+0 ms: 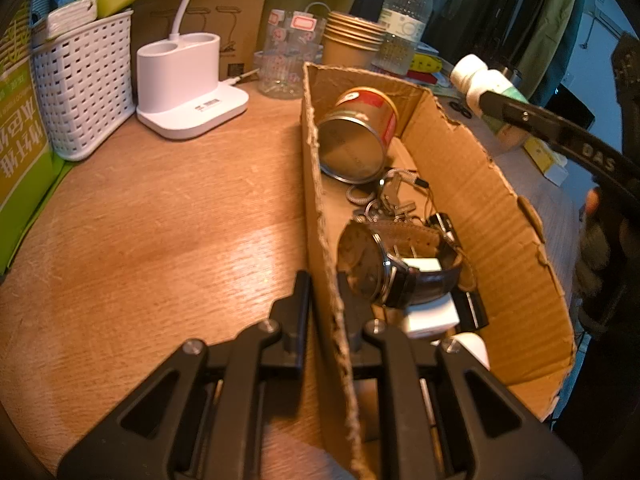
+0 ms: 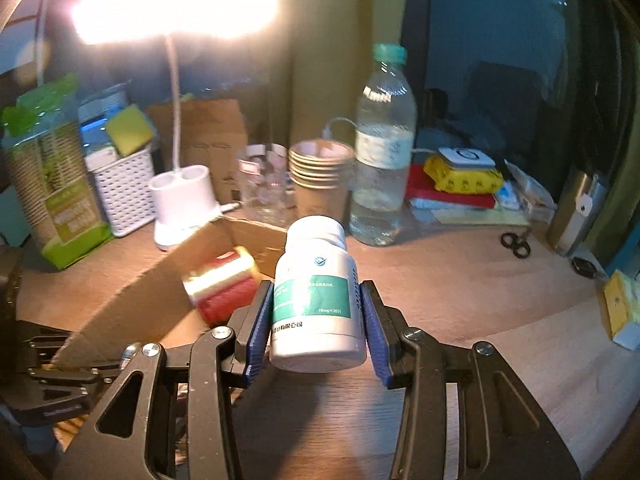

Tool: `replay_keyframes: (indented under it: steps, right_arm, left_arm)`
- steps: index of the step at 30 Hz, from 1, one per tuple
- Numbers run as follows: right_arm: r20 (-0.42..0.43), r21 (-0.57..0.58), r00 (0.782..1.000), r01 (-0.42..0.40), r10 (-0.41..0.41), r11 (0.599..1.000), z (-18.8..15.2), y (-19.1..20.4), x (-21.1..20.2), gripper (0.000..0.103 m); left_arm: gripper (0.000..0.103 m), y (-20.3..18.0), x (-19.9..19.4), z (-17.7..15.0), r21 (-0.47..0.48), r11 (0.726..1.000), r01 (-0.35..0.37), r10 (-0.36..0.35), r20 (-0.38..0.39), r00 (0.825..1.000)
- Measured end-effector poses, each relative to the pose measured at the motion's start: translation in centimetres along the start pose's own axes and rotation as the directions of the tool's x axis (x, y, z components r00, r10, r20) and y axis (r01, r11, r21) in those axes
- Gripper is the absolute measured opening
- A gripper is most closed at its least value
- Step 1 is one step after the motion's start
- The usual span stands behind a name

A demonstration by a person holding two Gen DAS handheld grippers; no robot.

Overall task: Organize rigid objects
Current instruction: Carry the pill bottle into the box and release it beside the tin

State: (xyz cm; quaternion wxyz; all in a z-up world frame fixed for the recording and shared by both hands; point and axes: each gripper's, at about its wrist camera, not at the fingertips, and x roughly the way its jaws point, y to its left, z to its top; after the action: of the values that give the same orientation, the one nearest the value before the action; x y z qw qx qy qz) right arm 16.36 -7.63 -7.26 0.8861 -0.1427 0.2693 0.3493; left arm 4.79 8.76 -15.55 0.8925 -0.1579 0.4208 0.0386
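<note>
A white pill bottle (image 2: 318, 300) with a green label sits at the centre of the right wrist view, clamped between the blue pads (image 2: 258, 328) of the right gripper (image 2: 316, 320) and raised above the wooden table (image 2: 460, 288); in the left wrist view it shows at the upper right, above the far side of the cardboard box (image 1: 500, 248). That box holds a red-and-gold tin (image 1: 360, 136) lying on its side, a bunch of keys (image 1: 390, 198) and a wristwatch (image 1: 394, 266). The left gripper (image 1: 324, 292), at the lower centre of its view, is pinched narrow on the box's near wall, with a white lamp base (image 1: 188, 84) and a white basket (image 1: 82, 80) at the upper left.
</note>
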Motion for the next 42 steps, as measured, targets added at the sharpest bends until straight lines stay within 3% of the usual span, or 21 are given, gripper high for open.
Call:
replay_keyframes:
  steps: [14,27,32,42]
  right_arm:
    - [-0.025,-0.011,0.999,-0.049,0.048,0.999,-0.7,3.4,0.1,0.045]
    - [-0.067,-0.115,0.992,0.098,-0.107,0.989,-1.2,6.4,2.0,0.045]
    - [-0.116,-0.141,0.987,0.099,-0.115,0.985,-1.9,6.8,3.4,0.045]
    - [-0.126,-0.141,0.986,0.091,-0.109,0.986,-2.0,7.0,3.6,0.046]
  left_arm:
    - [0.013,0.0,0.0,0.0,0.0,1.0,0.0,0.0,0.0,1.0]
    - [0.013,0.0,0.0,0.0,0.0,1.0,0.0,0.0,0.0,1.0]
    - [0.013,0.0,0.0,0.0,0.001,1.0,-0.001,0.001,0.0,1.0]
    - [0.013,0.0,0.0,0.0,0.001,1.0,-0.001,0.001,0.001,1.0]
